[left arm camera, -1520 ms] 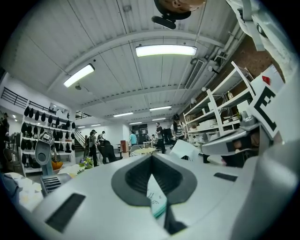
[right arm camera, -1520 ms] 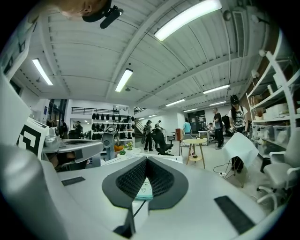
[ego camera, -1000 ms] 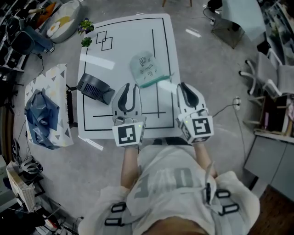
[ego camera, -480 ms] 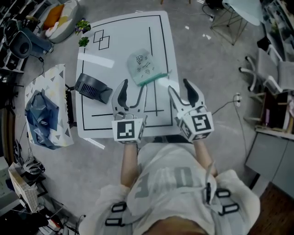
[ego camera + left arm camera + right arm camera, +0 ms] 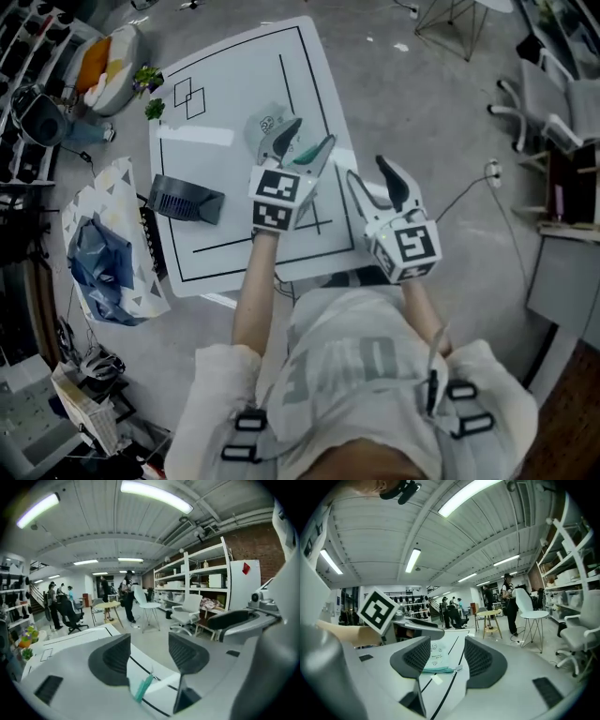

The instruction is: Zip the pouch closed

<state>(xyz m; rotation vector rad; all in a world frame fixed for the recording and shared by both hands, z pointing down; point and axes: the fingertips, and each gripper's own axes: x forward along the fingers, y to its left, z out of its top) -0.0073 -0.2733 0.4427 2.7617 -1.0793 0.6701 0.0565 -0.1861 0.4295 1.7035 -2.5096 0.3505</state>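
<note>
The pouch (image 5: 264,128), pale and translucent with a small printed figure, lies on the white table (image 5: 234,230); its teal zipper edge (image 5: 307,155) faces me. My left gripper (image 5: 309,142) hovers over that edge, and its jaws have just been opening. They stand wide apart, with the zipper's end (image 5: 143,689) below the gap and untouched. My right gripper (image 5: 367,171) hangs open to the right of the pouch, near the table's right edge, its jaws also just opened. It looks at the pouch (image 5: 435,654) from a short way off.
A black ribbed device (image 5: 187,199) lies on the table's left part. A white strip (image 5: 197,136) sits near the far left. Left of the table stands a patterned seat with blue cloth (image 5: 98,258). People, chairs and shelves fill the room beyond.
Both grippers went from shut to wide open. My left gripper moved forward from the table's near edge to above the pouch's zipper. The right one shifted only slightly.
</note>
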